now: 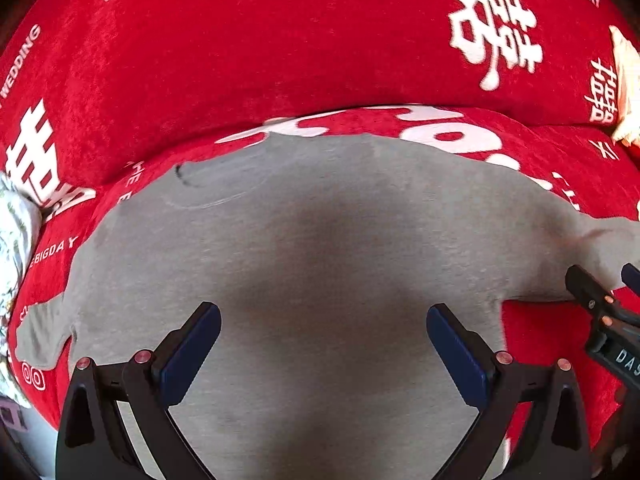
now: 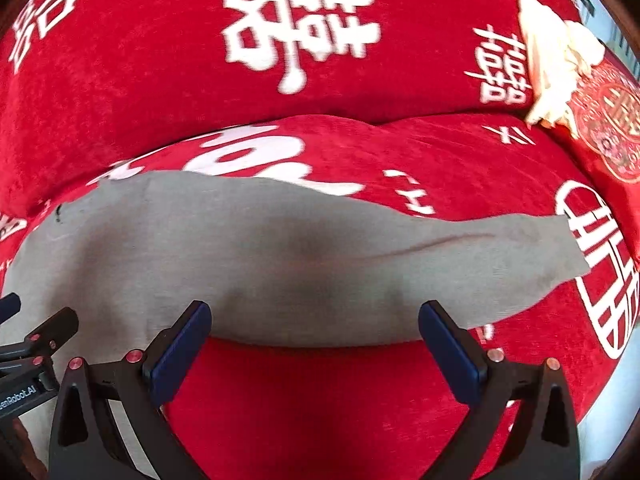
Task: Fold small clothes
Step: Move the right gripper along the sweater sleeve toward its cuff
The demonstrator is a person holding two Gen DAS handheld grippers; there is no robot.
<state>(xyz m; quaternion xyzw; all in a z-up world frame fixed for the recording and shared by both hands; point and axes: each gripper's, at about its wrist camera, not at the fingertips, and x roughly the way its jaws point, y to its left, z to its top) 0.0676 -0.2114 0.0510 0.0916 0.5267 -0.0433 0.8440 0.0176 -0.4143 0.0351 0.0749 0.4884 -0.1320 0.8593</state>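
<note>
We are looking at a grey shirt (image 1: 320,240) lying flat on a red sofa cover (image 1: 240,60), its sleeve (image 2: 500,256) stretching to the right. We are holding the left gripper (image 1: 324,344) above the middle of the shirt and the right gripper (image 2: 316,340) over its near edge; both jaws are standing wide and holding nothing. The cloth is looking soft, light and floppy (it will sag when lifted), so we are judging the sleeve end or a hem corner as the best places to pinch.

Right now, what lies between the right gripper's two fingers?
In the right wrist view, the open right gripper frames the grey garment's near edge, with bare red sofa cover below it.
</note>
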